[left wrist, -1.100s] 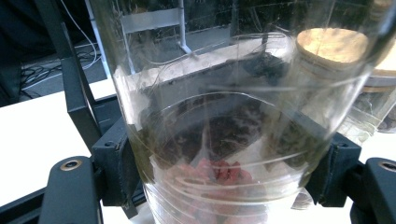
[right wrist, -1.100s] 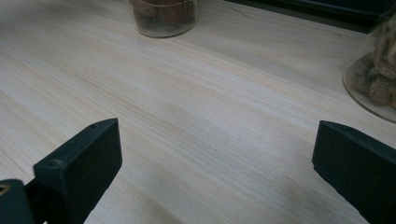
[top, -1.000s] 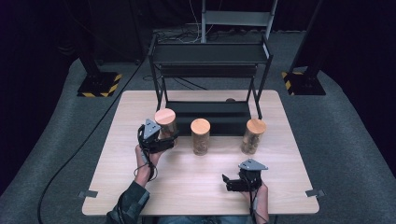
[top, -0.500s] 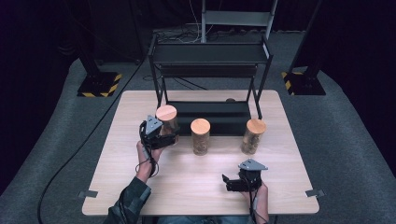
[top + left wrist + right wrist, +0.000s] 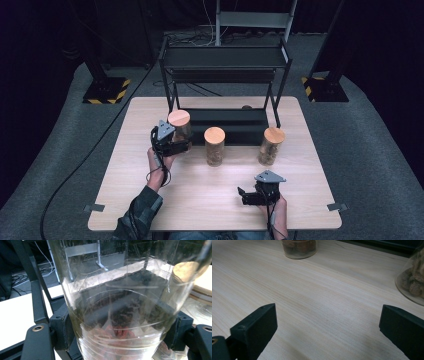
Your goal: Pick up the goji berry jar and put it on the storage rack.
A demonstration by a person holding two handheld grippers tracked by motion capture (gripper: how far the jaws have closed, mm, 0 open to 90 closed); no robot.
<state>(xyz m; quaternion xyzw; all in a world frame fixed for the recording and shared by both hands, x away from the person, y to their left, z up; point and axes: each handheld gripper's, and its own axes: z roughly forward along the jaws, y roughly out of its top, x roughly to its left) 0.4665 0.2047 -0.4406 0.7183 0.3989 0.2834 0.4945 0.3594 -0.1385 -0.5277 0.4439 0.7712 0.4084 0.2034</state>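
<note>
Lifted slightly, upright jar (image 5: pixel 180 126) stays in left hand-held gripper (image 5: pixel 172 145).

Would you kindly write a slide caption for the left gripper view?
Left gripper shut on a clear jar, with the black rack behind.

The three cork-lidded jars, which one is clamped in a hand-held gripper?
The leftmost jar, clamped by the left hand-held gripper. The middle jar and right jar stand free on the table.
</note>
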